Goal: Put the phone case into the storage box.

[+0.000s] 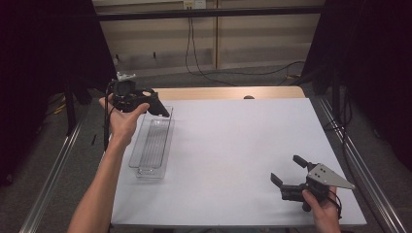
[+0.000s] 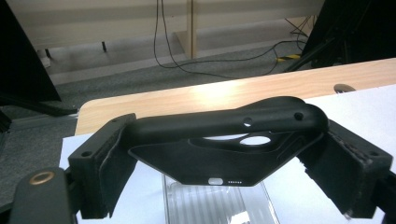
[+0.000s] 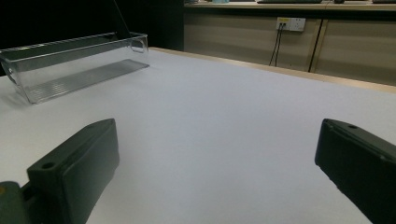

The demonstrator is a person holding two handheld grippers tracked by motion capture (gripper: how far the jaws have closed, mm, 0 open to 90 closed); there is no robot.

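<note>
A person's left hand holds my left gripper (image 1: 145, 101) in the air over the far end of a clear plastic tray (image 1: 153, 145). It is shut on a black plastic part (image 1: 159, 108). In the left gripper view this part (image 2: 210, 163) is a flat, roughly triangular plate with a thick bar along its top and some holes, and it spans the gap of the left gripper (image 2: 226, 140) above the tray (image 2: 210, 205). My right gripper (image 1: 286, 169) rests low near the table's front right corner, open and holding nothing. The right gripper (image 3: 218, 135) faces bare white table, with the tray (image 3: 70, 65) far off.
A white sheet (image 1: 233, 155) covers most of the table, with a strip of wood (image 1: 218, 92) along the far edge. Black curtains hang at both sides. Cables lie on the floor beyond the table.
</note>
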